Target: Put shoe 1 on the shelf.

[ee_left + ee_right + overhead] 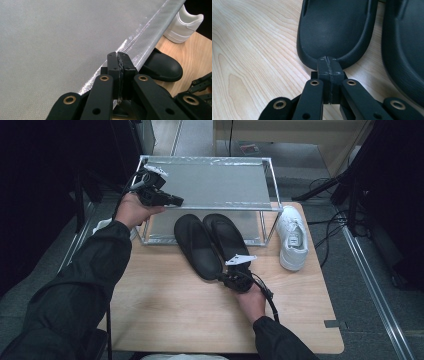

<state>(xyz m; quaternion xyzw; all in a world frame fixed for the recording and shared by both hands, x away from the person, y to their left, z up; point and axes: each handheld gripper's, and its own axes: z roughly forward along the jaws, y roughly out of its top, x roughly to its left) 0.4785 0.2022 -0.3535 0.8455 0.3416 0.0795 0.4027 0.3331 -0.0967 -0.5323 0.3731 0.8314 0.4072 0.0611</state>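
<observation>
Both black rubber slippers (212,242) lie on the table, not yet shelved — right claw (328,60) closed at a heel, gripping nothing; left claw (117,55) closed, empty.

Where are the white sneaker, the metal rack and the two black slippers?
white sneaker (292,239): high view, on its laces.
metal rack (220,182): high view, on its top shelf.
black slippers (197,245): high view, on the left one's footbed.
</observation>
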